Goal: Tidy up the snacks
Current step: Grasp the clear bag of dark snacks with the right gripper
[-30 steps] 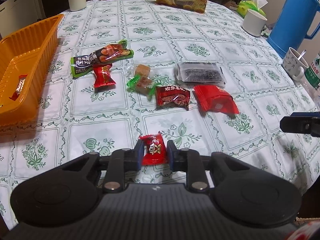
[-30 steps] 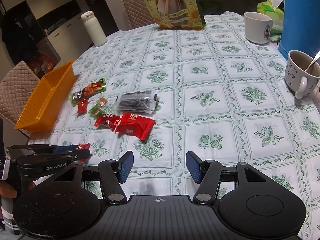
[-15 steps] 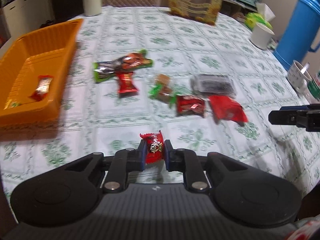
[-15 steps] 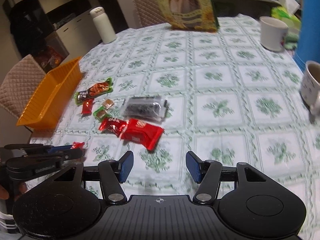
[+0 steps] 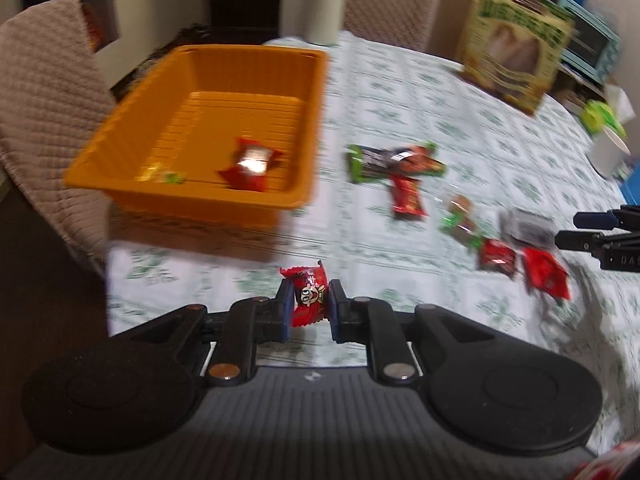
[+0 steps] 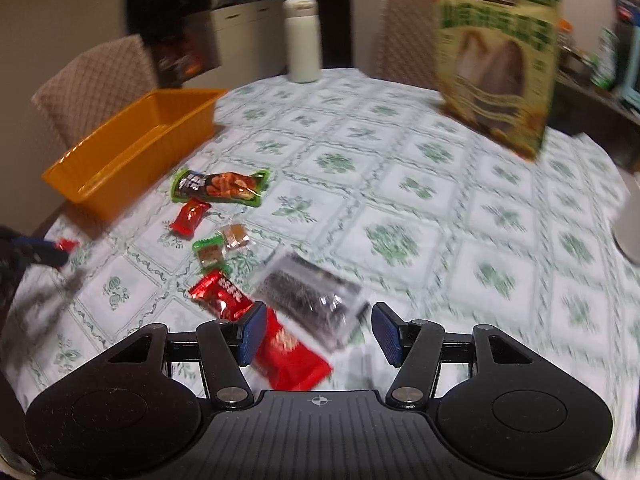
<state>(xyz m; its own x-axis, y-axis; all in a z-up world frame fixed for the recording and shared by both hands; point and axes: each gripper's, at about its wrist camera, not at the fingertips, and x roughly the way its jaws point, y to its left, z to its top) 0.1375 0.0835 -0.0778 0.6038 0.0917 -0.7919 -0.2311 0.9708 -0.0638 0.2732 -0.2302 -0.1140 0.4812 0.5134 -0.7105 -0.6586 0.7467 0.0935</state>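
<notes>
With my left gripper (image 5: 310, 305) clamped on a candy (image 5: 309, 298), right gripper (image 6: 318, 332) apart and empty, I next reach the bin (image 5: 304, 196) and release.

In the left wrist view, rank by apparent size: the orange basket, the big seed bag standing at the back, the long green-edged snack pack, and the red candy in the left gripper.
1. orange basket
2. seed bag
3. green-edged snack pack
4. red candy, clamped in the left gripper; it sits nearest the camera, so its true size is smaller than it looks.

Bare tablecloth (image 5: 224, 276) separates orange basket (image 5: 256, 54) from snacks (image 5: 406, 194).
</notes>
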